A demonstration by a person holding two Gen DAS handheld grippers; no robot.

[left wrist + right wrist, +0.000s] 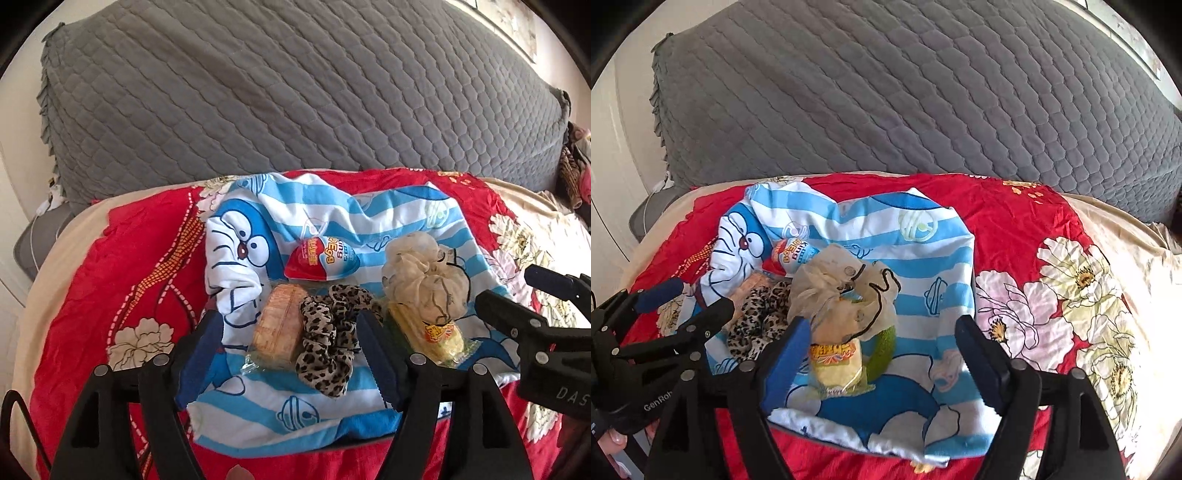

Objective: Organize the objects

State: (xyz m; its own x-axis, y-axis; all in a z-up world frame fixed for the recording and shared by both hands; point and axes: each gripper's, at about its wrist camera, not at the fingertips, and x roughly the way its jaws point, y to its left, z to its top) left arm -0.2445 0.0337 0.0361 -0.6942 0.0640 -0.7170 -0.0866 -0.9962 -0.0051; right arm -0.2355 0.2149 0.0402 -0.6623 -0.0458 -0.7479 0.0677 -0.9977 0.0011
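A blue-and-white striped cartoon cloth (314,195) (923,258) lies spread on the bed. On it sit a red-and-blue egg-shaped pack (321,258) (792,253), a wrapped biscuit packet (277,328), a leopard-print scrunchie (328,343) (757,321), a cream scrunchie (421,280) (842,288) and a yellow snack packet (439,336) (838,365). My left gripper (291,354) (698,297) is open, with the biscuits and the leopard scrunchie showing between its fingers, untouched. My right gripper (882,350) (508,288) is open over the cloth, the yellow packet beside its left finger.
The cloth rests on a red floral bedspread (110,277) (1034,277). A grey quilted cover (295,92) (923,92) rises behind it. A white cable (48,206) hangs at the far left, and patterned clutter (572,166) sits at the right edge. A person's fingertip (613,439) shows at lower left.
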